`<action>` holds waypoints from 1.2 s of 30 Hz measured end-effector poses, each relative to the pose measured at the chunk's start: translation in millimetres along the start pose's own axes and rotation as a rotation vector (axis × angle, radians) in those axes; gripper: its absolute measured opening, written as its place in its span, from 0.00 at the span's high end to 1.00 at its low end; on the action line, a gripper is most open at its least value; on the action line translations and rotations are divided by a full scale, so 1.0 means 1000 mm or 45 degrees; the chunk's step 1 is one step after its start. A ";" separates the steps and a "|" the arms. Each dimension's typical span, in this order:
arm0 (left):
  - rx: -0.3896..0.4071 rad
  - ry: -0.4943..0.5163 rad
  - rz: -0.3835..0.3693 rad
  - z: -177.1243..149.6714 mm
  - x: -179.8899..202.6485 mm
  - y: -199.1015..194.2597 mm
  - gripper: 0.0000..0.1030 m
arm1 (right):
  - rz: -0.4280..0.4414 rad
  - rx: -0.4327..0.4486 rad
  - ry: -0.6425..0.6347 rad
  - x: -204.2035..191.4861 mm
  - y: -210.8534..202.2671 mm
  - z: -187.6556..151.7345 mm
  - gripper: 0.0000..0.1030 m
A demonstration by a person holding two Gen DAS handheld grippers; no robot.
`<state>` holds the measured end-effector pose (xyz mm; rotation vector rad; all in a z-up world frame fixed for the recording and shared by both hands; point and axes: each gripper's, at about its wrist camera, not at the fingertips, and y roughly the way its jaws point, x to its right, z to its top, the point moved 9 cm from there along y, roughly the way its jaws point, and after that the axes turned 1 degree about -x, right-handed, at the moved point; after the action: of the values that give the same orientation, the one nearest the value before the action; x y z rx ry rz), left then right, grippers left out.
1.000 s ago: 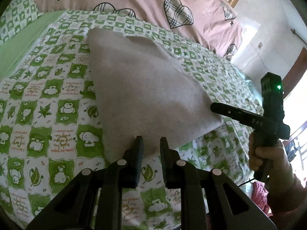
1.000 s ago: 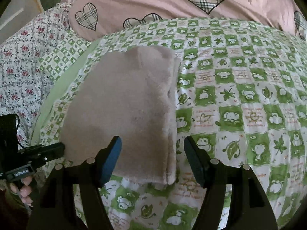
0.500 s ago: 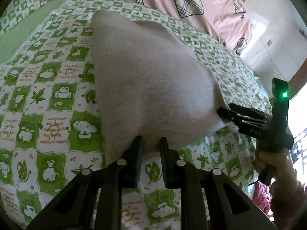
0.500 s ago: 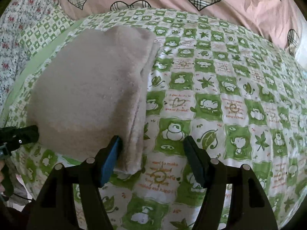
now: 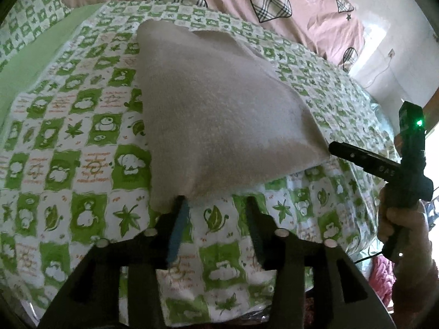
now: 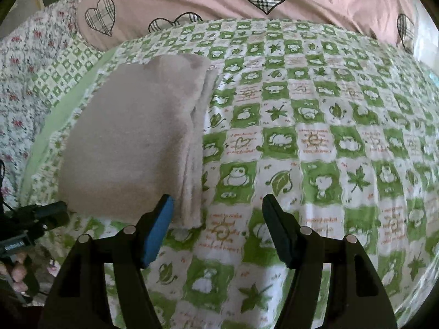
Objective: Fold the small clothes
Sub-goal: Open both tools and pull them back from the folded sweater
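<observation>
A folded beige fleece garment (image 5: 214,115) lies flat on the green-and-white patterned bedspread (image 5: 82,164); it also shows in the right wrist view (image 6: 131,142), with stacked layers along its right edge. My left gripper (image 5: 215,205) is open and empty, its left fingertip touching the garment's near edge. My right gripper (image 6: 218,205) is open and empty, its left finger at the garment's near right corner. The right gripper also shows in the left wrist view (image 5: 340,148), its tip at the garment's right corner.
A pink duvet with plaid hearts (image 6: 192,2) lies along the far side of the bed. A floral pillow (image 6: 24,63) lies at the left. The bed's near edge (image 5: 219,312) runs just below my left gripper.
My left gripper has opened and let go of the garment's near edge. The garment now lies flat. My right gripper stays open and has drawn back a little.
</observation>
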<state>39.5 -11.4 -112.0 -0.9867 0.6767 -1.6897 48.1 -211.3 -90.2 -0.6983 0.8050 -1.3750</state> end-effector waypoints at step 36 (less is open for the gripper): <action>0.050 0.062 0.429 -0.009 -0.034 -0.038 0.22 | 0.208 0.008 -0.183 -0.066 -0.028 -0.038 0.18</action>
<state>18.0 32.7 -95.8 -0.7574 0.7909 -1.4279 -0.3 -146.6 -82.7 -0.7027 0.7270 -1.1660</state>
